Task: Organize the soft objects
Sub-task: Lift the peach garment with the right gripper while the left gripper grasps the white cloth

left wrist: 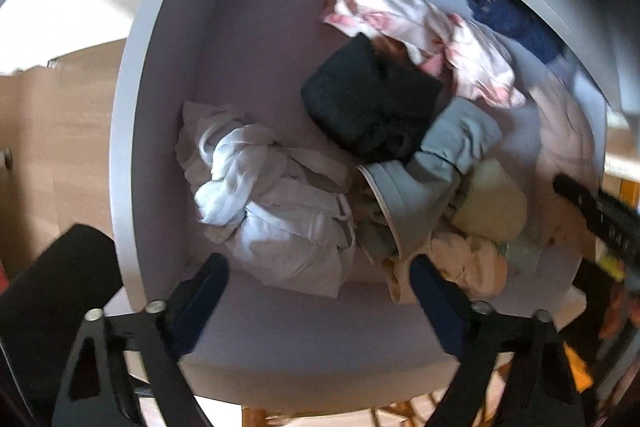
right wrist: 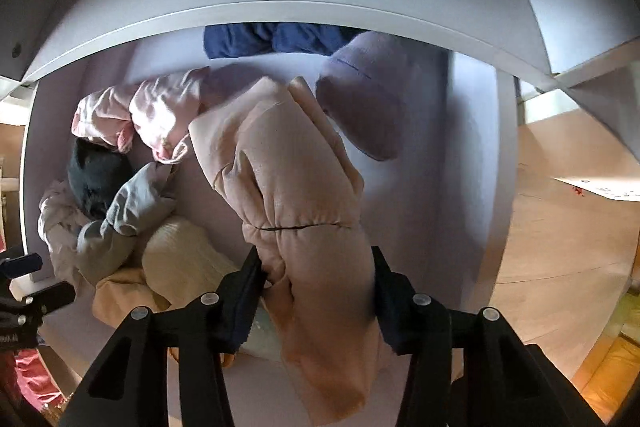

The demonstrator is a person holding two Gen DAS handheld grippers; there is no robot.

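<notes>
A white compartment [left wrist: 160,107] holds a heap of soft things. My left gripper [left wrist: 320,279] hangs open just above a crumpled white garment [left wrist: 272,195], its pads clear of the cloth. Beyond lie a black item [left wrist: 372,103], a pink-and-white cloth [left wrist: 424,35], a grey-blue garment [left wrist: 436,163] and a cream knit [left wrist: 492,199]. My right gripper [right wrist: 316,279] points down and is shut on a long peach garment [right wrist: 288,163], which fills the gap between its fingers and drapes over the compartment floor.
A lilac cushion [right wrist: 368,99] and navy cloth [right wrist: 276,41] sit at the back under the white shelf edge [right wrist: 280,15]. The right gripper's finger [left wrist: 596,215] shows at the left view's right side. Wooden floor [right wrist: 560,227] lies outside the compartment.
</notes>
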